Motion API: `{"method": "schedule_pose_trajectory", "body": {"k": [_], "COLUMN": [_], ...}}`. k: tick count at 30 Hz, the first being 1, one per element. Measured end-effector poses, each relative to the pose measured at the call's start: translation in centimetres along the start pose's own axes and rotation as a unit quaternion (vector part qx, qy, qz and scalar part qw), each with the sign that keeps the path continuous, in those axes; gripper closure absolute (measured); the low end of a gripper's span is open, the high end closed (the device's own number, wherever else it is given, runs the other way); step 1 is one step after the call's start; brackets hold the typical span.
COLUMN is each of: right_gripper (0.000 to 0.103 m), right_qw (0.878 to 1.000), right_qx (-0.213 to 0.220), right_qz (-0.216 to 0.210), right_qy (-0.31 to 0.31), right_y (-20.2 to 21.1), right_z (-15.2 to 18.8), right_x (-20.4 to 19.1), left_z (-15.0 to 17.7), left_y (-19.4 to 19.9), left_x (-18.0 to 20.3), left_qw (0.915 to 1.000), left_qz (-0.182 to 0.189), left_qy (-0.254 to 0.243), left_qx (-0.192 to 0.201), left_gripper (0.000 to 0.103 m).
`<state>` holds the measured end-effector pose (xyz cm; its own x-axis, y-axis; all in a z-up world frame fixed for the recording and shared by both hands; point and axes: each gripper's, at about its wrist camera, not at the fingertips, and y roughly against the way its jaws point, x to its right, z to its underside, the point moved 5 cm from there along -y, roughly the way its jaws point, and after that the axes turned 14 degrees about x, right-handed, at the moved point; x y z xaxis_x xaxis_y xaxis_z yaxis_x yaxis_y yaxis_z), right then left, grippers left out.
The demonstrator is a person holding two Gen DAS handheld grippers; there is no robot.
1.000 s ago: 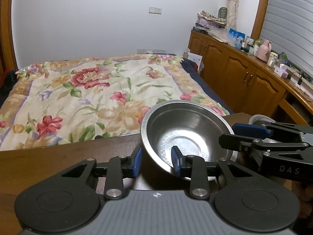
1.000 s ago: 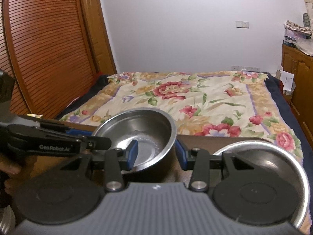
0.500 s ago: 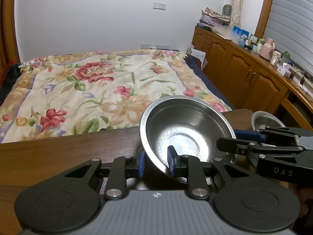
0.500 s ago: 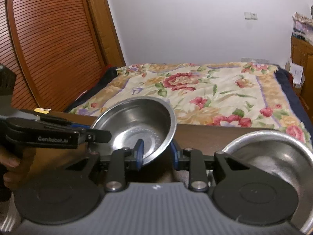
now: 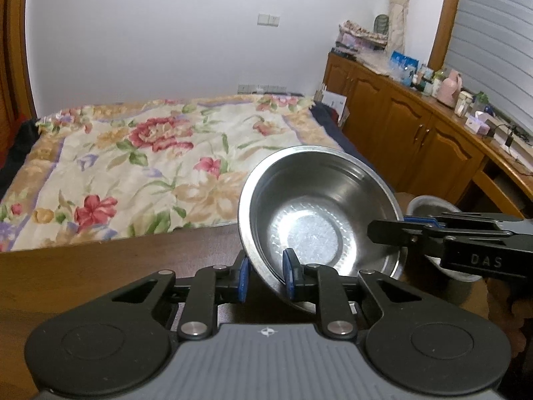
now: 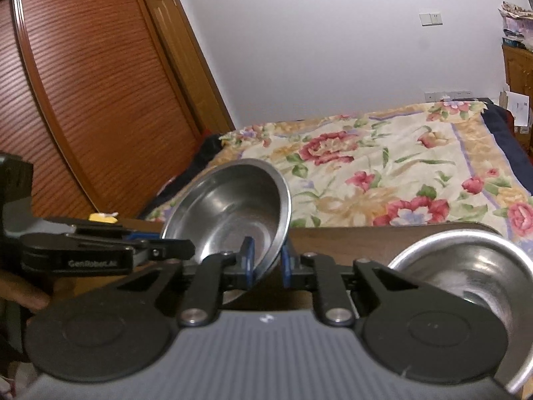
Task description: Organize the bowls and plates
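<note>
The steel bowl point(image 5: 316, 220) is off the desk point(image 5: 83, 266) and tipped on its side, with both claws pinched on its rim from opposite sides. The left claw point(image 5: 265, 276) is clamped on the near-left part of the rim, one blue pad inside the bowl and one outside. The right claw point(image 6: 266, 260) is doing the same on the other side. In the left view its arm comes in from the right and ends at the rim.

A second steel bowl point(image 6: 466, 266) sits on the desk just to the right — my guess is that's the stacking target. Behind the desk is a bed with a flowery blanket point(image 5: 150, 166), with wooden cabinets point(image 5: 416, 140) along the right wall.

If I were doing this step, I'd level the bowl before moving it. Thin shiny rims slip easily when tilted. I'd also let one claw carry it, since two grips can fight each other and twist it loose. Then line it up over the other bowl and lower it straight in — no dropping.

Readable writing: "DAS" on the side of the right claw as seen from the left view, and "GenRobot.AI" on the left one as seen from the right view, a bit blurry.
</note>
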<state>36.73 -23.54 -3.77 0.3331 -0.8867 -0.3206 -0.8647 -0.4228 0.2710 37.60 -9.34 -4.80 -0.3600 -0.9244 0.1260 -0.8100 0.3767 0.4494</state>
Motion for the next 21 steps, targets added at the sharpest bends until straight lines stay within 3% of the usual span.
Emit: {"method": "schedule_pose_trajectory", "body": {"k": [21], "right_gripper": [0.085], "right_qw": [0.999], "right_qx": [0.032], "right_qz": [0.004], "right_qy": [0.021], "right_y": [6.7], "right_z": [-2.6], "right_x": [-2.6], "left_z": [-1.7], "left_y": [8.0], "left_x": [3.9], "left_qw": [0.9982], "left_qz": [0.031], "left_qy": [-0.017], "left_qx": [0.048], "left_gripper": [0.079]}}
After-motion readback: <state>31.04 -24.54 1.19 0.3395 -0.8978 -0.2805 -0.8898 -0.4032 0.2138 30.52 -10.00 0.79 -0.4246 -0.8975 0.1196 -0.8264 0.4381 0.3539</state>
